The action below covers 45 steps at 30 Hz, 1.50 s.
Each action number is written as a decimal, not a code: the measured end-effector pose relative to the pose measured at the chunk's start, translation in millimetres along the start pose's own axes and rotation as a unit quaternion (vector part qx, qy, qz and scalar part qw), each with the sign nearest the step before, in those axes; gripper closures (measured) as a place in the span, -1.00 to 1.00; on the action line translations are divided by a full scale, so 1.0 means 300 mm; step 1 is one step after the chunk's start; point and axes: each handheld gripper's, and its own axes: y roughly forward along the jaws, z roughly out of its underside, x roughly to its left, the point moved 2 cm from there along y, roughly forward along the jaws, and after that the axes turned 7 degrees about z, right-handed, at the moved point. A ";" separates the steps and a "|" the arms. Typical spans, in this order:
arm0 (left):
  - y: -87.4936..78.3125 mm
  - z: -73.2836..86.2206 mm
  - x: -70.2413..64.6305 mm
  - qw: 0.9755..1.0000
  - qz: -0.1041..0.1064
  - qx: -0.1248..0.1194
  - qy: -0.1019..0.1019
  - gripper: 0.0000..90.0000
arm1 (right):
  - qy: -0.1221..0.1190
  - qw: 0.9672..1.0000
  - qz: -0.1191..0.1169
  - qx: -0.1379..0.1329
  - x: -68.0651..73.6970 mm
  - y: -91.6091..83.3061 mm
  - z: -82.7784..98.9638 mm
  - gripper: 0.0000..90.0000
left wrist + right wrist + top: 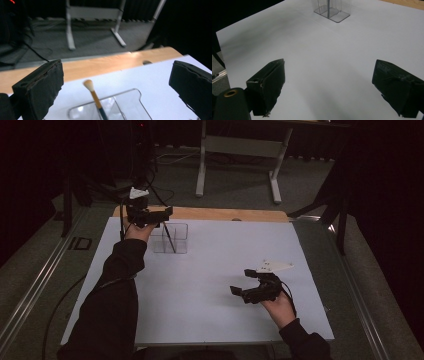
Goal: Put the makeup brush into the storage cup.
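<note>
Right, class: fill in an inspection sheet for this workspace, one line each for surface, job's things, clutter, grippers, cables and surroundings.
Surface: white sheet laid over a wooden table; wood shows along the far edge.
Job's things: clear divided box near the far left of the sheet; a brush stands tilted in it, bristles up.
Clutter: nothing seen.
Grippers: left gripper open, just above the box, nothing between its jaws; right gripper open, over bare sheet.
Cables: one trails from each gripper; more lie on the floor at far left.
Surroundings: dark room, grey carpet, a white table frame behind.
</note>
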 end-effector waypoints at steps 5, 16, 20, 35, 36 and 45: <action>-0.027 -0.015 -0.013 1.000 0.008 0.003 0.002 -1.00 | 0.000 1.000 0.000 -0.001 0.000 0.003 -0.001 -0.76; -0.097 -0.001 -0.029 0.999 0.043 -0.016 0.018 -1.00 | -0.002 1.000 0.000 0.000 0.002 0.004 -0.001 -0.76; -0.125 0.010 -0.035 0.998 0.064 -0.015 0.015 -1.00 | -0.003 1.000 0.000 -0.001 0.005 0.002 -0.002 -0.76; -0.210 0.086 -0.105 0.992 0.120 -0.014 0.047 -1.00 | -0.004 1.000 0.000 -0.001 0.006 0.006 -0.004 -0.76; -0.216 0.092 -0.112 0.991 0.126 -0.016 0.050 -1.00 | -0.004 1.000 -0.001 -0.001 0.006 0.005 -0.004 -0.76; -0.280 0.153 -0.166 0.985 0.157 -0.025 0.069 -1.00 | -0.006 1.000 0.004 -0.004 0.006 0.001 -0.005 -0.75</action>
